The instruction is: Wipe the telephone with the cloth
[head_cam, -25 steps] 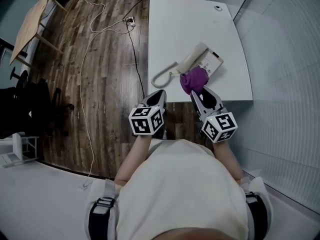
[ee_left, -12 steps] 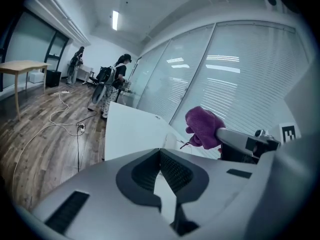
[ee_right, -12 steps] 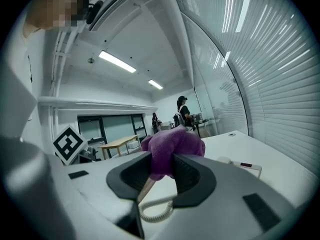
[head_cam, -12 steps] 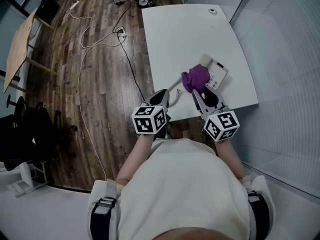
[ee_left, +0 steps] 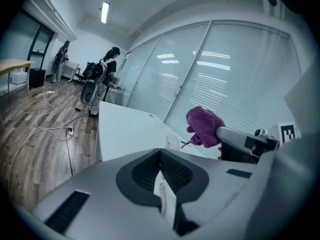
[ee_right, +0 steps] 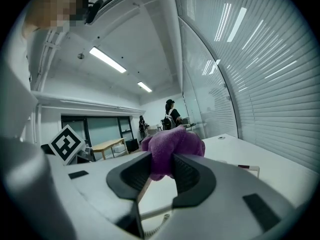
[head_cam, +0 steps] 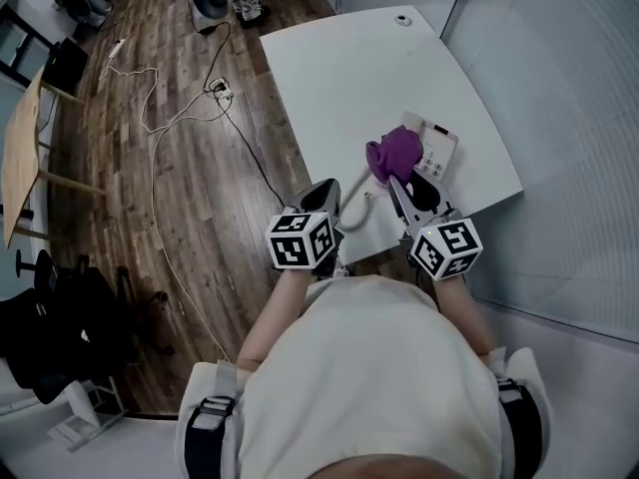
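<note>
Right gripper: clamped on the cloth, both jaws pinched into the bunched fabric; reached forward past the near table edge.
Cloth: purple, wadded into a ball, bulged out beyond the jaw tips; overlapped the left part of the telephone in the head view; contact with it impossible to tell.
Telephone: white, lay on the table close to its right edge and near corner; keypad end showed to the right of the cloth.
Coiled cord: white, ran from under the cloth toward the near table edge, between the two grippers.
Left gripper: jaws closed together with nothing gripped; hovered at the near table edge, just left of the coiled cord, apart from the cloth.
Table: white, stood on a dark wood floor beside a glass wall with blinds.
Cable: pale, snaked over the wood floor left of the table.
People: two, stood far down the room in the left gripper view.
</note>
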The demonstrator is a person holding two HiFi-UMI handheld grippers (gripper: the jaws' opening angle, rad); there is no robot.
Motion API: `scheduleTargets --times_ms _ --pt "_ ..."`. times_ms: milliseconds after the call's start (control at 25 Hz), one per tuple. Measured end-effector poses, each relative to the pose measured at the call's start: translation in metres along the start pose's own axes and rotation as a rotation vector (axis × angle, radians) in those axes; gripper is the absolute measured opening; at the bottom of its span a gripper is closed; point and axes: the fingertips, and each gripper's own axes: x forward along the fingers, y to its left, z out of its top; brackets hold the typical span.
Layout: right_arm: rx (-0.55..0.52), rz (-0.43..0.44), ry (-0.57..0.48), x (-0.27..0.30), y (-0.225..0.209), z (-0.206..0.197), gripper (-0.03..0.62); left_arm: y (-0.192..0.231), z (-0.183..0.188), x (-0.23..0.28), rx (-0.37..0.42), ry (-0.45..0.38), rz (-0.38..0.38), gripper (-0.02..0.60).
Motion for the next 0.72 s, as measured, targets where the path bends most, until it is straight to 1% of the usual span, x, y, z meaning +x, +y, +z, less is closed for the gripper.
scheduleTargets --times_ms 240,440,600,720 --pt "-0.011 -0.102 -0.033 0.002 -0.016 0.013 0.130 0.006 0.009 0.012 0.008 0.017 -0.047 0.021" --pt "-0.001 -0.178 -0.027 -0.003 -0.045 0.008 0.130 0.000 0.000 0.034 0.034 0.067 -0.079 0.021" --pt "-0.031 -0.204 0.000 -0.001 -0.068 0.009 0.130 -0.011 -0.003 0.050 0.042 0.090 -0.104 0.021" --pt "-0.067 -0.208 0.013 0.004 -0.085 0.015 0.130 -0.018 -0.001 0.059 0.043 0.089 -0.101 0.021"
